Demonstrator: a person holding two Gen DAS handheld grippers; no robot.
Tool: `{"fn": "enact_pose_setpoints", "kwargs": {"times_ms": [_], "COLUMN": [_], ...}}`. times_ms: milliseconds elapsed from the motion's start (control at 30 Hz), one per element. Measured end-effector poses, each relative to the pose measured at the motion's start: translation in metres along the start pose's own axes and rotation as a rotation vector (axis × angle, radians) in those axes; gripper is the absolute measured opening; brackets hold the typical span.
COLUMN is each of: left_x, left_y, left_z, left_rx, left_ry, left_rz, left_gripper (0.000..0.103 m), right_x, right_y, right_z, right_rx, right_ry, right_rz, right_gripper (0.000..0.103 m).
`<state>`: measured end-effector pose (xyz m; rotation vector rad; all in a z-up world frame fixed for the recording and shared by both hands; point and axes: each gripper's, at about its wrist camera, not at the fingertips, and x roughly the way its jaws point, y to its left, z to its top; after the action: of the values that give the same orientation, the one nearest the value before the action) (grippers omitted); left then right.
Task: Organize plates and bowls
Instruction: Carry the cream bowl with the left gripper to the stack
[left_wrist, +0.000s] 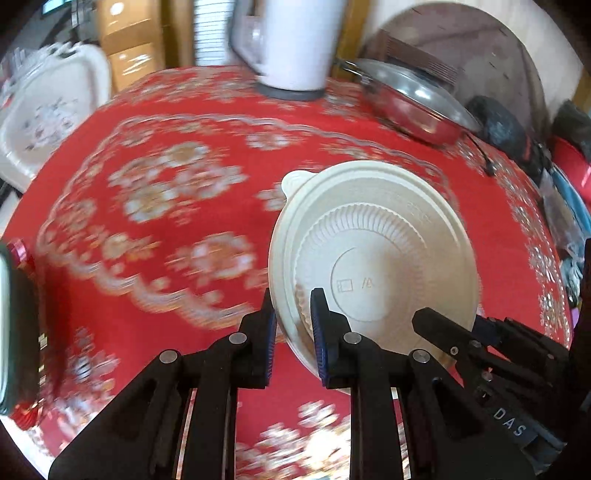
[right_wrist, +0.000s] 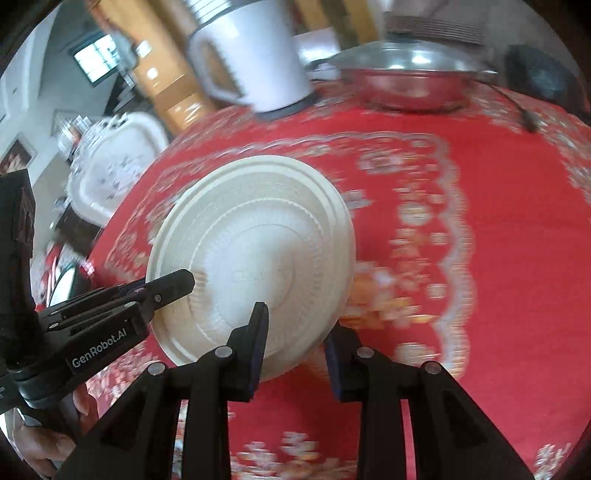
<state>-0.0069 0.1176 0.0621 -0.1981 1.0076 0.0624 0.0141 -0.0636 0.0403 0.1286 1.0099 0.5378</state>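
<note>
A cream plastic bowl (left_wrist: 373, 258) (right_wrist: 255, 251) hangs tilted above the red flowered tablecloth (left_wrist: 166, 122), its ribbed face with a stamped centre turned to both cameras. My left gripper (left_wrist: 293, 332) is shut on the bowl's left rim, where a second nested rim seems to show between the pads. It reaches in from the left in the right wrist view (right_wrist: 173, 282). My right gripper (right_wrist: 295, 339) has the opposite rim between its fingers, one on the bowl's face and one at its outer edge. From the left wrist view, the right gripper (left_wrist: 452, 321) clamps the rim at the right.
A white kettle (left_wrist: 291, 44) (right_wrist: 251, 62) and a lidded steel pan (left_wrist: 410, 99) (right_wrist: 406, 74) stand at the table's far side. A black cable end (left_wrist: 487, 166) lies near the pan. A white flowered tray (left_wrist: 48, 110) sits beyond the left edge. A person's hand (right_wrist: 48, 454) holds the left gripper.
</note>
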Motion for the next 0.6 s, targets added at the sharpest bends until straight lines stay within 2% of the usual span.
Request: {"fn": "enact_pose_setpoints", "kwargs": {"times_ms": [267, 600], "left_x": [-0.038, -0.077], "left_y": [0.077, 0.149], "left_z": [-0.022, -0.041], "left_rx": [-0.111, -0.207], "left_ry": [-0.061, -0.127], "left_rz": [0.066, 0.158], "left_gripper": [0.018, 0.018], "right_x": [0.017, 0.041], "right_y": [0.075, 0.158], "right_z": [0.002, 0.005], "right_rx": [-0.149, -0.292], "right_ry": [0.032, 0.055], "right_rz": [0.060, 0.133], "right_gripper": [0.030, 0.030]}}
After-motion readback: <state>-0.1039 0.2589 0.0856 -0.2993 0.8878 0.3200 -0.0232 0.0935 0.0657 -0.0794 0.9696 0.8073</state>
